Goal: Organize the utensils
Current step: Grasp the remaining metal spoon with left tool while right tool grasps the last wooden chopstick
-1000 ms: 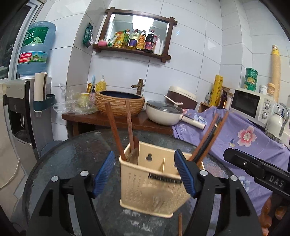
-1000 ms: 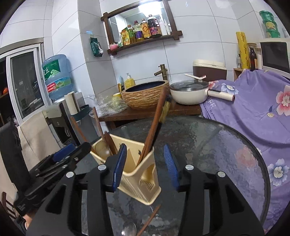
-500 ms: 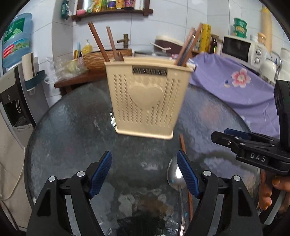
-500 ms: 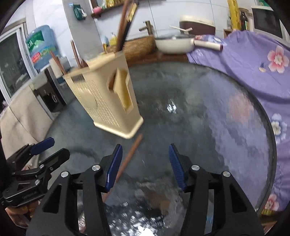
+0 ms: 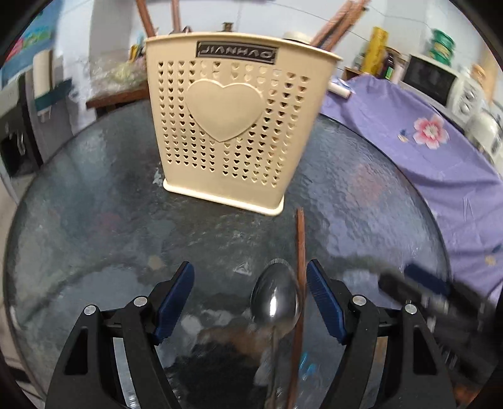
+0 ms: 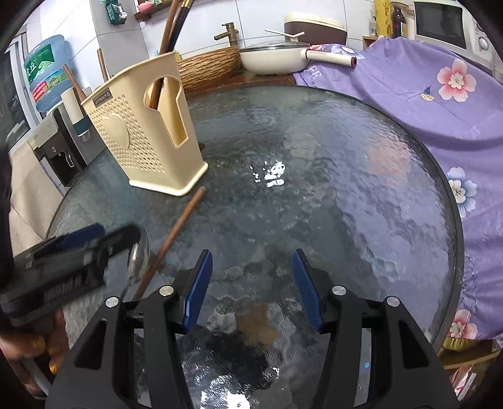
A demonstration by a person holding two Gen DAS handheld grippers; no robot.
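A beige perforated utensil holder [image 5: 229, 126] with a heart stands on the round glass table [image 5: 94, 220]; brown chopsticks stick out of its top. It also shows in the right wrist view [image 6: 144, 132]. A steel spoon [image 5: 276, 302] and a brown chopstick [image 5: 300, 267] lie on the glass in front of it. My left gripper [image 5: 250, 302] is open, low over the table, with the spoon bowl and chopstick between its fingers near the right one. My right gripper [image 6: 251, 289] is open and empty over bare glass, right of the spoon [image 6: 138, 258] and chopstick [image 6: 176, 232].
A purple flowered cloth [image 6: 440, 103] covers the counter to the right, with a microwave [image 6: 440, 28] on it. Behind the table stand a woven basin [image 6: 210, 66], a white pan [image 6: 273, 59] and a water dispenser [image 6: 47, 94].
Both grippers have dropped from holder-top height and pulled back toward the table's near edge. The left gripper now straddles the spoon and chopstick. Both stayed open.
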